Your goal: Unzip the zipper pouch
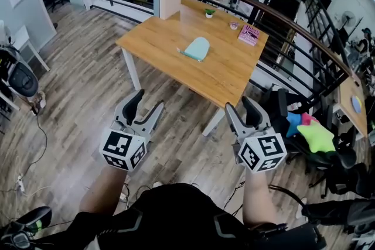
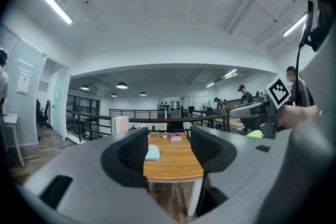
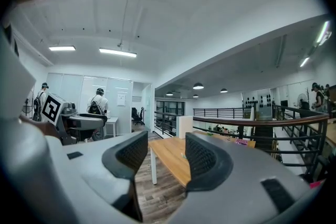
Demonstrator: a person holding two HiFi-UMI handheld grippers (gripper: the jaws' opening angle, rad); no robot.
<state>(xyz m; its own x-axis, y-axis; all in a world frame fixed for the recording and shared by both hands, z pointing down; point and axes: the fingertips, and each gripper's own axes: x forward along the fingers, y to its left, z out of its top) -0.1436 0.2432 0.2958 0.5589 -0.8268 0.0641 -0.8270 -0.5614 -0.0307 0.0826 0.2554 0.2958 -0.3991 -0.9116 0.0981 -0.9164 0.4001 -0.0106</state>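
Your left gripper (image 1: 148, 101), nearest the lens at lower left, stands with its jaws wide apart and empty; its own view shows only the distant table between them. Centre: table (image 1: 158, 38), well ahead of you across the wood floor, with the pale blue pouch (image 1: 196, 48) lying flat near its middle, touched by neither tool. Lower right: your right gripper (image 1: 238, 105), jaws likewise well apart, holding nothing. Step in hand, as judged: the approach, before any contact; unzipping is not yet begun. The next move calls for you to walk up to the table, pin the pouch body with one gripper, and find the zipper pull with the other; from here the pull is too small to make out.
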